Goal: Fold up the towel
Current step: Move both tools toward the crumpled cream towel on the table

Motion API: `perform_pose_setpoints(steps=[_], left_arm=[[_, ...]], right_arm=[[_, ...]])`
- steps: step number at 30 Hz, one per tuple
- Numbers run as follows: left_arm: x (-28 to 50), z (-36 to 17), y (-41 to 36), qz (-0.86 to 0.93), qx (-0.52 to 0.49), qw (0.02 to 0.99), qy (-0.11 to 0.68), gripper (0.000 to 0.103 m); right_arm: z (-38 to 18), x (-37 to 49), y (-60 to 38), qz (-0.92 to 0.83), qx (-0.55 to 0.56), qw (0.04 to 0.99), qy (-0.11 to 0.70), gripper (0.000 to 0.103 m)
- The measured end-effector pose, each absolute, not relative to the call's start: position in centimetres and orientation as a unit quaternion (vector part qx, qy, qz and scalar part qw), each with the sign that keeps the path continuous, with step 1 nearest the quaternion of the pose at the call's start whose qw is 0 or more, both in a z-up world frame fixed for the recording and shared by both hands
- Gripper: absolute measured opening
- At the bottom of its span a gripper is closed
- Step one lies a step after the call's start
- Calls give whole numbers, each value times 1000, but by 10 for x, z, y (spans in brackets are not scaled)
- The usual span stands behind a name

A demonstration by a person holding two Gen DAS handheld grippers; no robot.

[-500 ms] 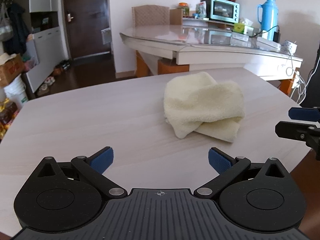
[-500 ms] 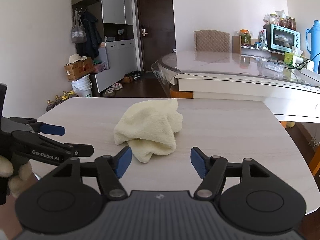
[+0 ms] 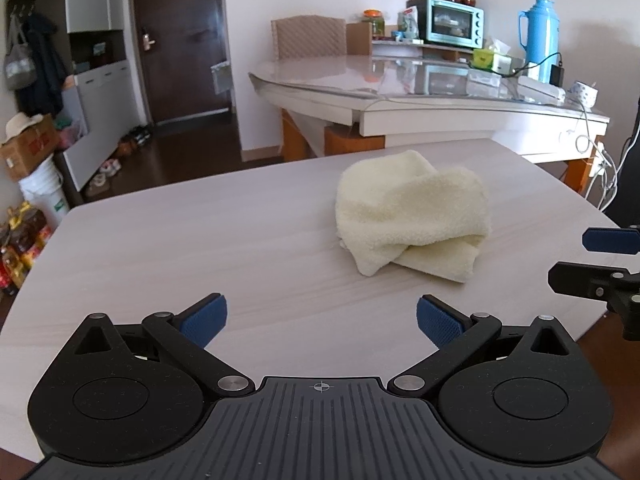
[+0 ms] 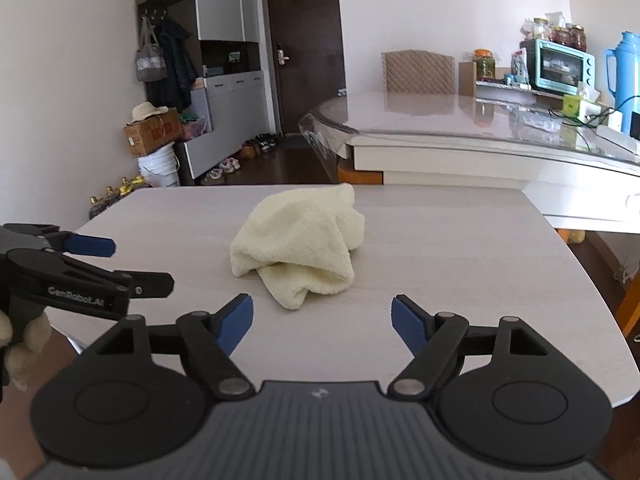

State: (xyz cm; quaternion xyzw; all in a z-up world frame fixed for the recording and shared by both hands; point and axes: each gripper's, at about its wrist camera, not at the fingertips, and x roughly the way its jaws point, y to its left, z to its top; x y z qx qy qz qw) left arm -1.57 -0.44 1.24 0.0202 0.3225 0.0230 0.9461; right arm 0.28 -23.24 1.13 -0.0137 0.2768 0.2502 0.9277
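Cream towel (image 3: 412,216) crumpled on table (image 3: 200,248). Left gripper (image 3: 322,318) spread wide, empty, near towel. Right gripper (image 4: 322,320) spread, empty, near towel.

- The right gripper (image 4: 322,320) has its jaws slightly wider apart, with nothing between them.
- It dips a little, so in its own view the towel (image 4: 296,240) shifts toward 12 o'clock.

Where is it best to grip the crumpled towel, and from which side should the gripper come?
Probably the loose flap of the towel that sticks out toward the right gripper. Come from the near side, low over the table: that flap lies thin and free, the rest is bunched.
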Motion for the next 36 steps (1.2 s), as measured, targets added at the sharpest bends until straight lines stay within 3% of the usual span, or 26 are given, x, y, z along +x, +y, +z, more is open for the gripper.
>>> perform_pose_setpoints(steps=[14, 36], left_arm=[[-10, 15, 4, 17, 10, 949, 316, 103], [1, 11, -7, -2, 15, 947, 322, 103]], right_arm=[[15, 13, -225, 219, -40, 925, 308, 88], [11, 29, -209, 137, -153, 927, 314, 89]])
